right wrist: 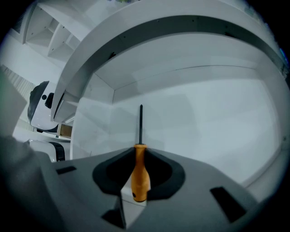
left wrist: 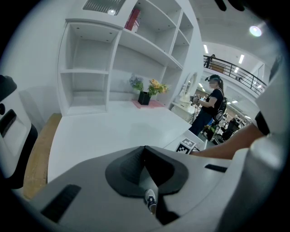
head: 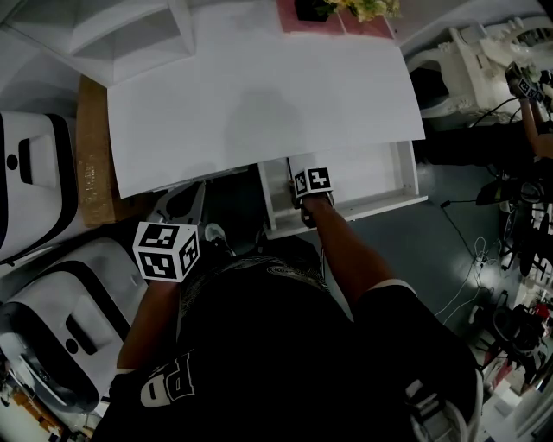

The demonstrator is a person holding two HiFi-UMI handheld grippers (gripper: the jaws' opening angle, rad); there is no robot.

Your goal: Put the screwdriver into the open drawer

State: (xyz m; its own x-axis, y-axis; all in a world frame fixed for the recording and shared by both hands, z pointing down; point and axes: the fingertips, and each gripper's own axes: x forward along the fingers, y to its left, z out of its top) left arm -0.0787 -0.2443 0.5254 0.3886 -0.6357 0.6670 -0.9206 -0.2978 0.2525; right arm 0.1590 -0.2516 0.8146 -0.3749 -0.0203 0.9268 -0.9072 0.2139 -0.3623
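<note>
The right gripper [right wrist: 139, 152] has its jaws clamped on the orange handle of the screwdriver [right wrist: 139, 174], black shaft pointing into the open drawer [head: 406, 177] at its left end, below the desktop's [head: 259, 104] front edge; the left gripper [left wrist: 145, 154] has its jaws pressed together, empty

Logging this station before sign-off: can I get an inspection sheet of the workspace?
Surface: white desk, bare except for a flower pot on a pink mat at its far edge.
Job's things: orange-handled screwdriver, shaft pointing into the open drawer; not yet released.
Clutter: nothing seen.
Grippers: right gripper shut on the screwdriver's handle; left gripper shut, empty.
Cables: loose cables on the floor at the right.
Surroundings: white machines at the left; shelf unit behind the desk; a person standing beyond.
</note>
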